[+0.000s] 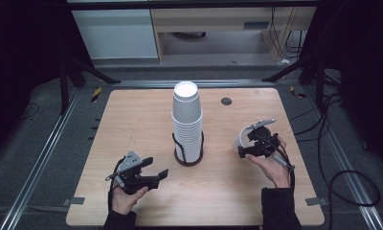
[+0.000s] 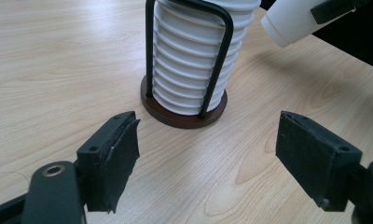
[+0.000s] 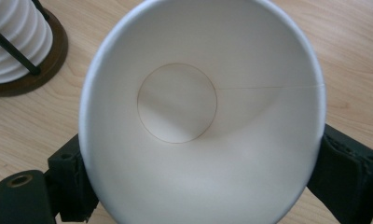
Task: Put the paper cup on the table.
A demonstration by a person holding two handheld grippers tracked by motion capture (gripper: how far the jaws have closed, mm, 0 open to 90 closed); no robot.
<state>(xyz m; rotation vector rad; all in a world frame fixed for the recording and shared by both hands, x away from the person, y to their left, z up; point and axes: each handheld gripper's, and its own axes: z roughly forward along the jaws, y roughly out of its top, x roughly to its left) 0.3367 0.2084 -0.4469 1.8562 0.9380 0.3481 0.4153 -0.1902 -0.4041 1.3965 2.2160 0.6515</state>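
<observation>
In the right gripper view the cup (image 3: 198, 116) hides most of both jaws, and the bottom edge cuts its rim. The left edge cuts the stack (image 3: 12, 42) and its holder (image 3: 49, 60). In the left gripper view the top edge crops the stack (image 2: 194, 56), and the cup (image 2: 292, 21).

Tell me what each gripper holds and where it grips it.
Right gripper clamps a single paper cup across its sides near the rim. Left gripper holds nothing.

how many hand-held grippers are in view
2. The left hand-held gripper, jaws open and empty, sits at the wooden table's near left. The right hand-held gripper holds a single white paper cup at the right.
</observation>
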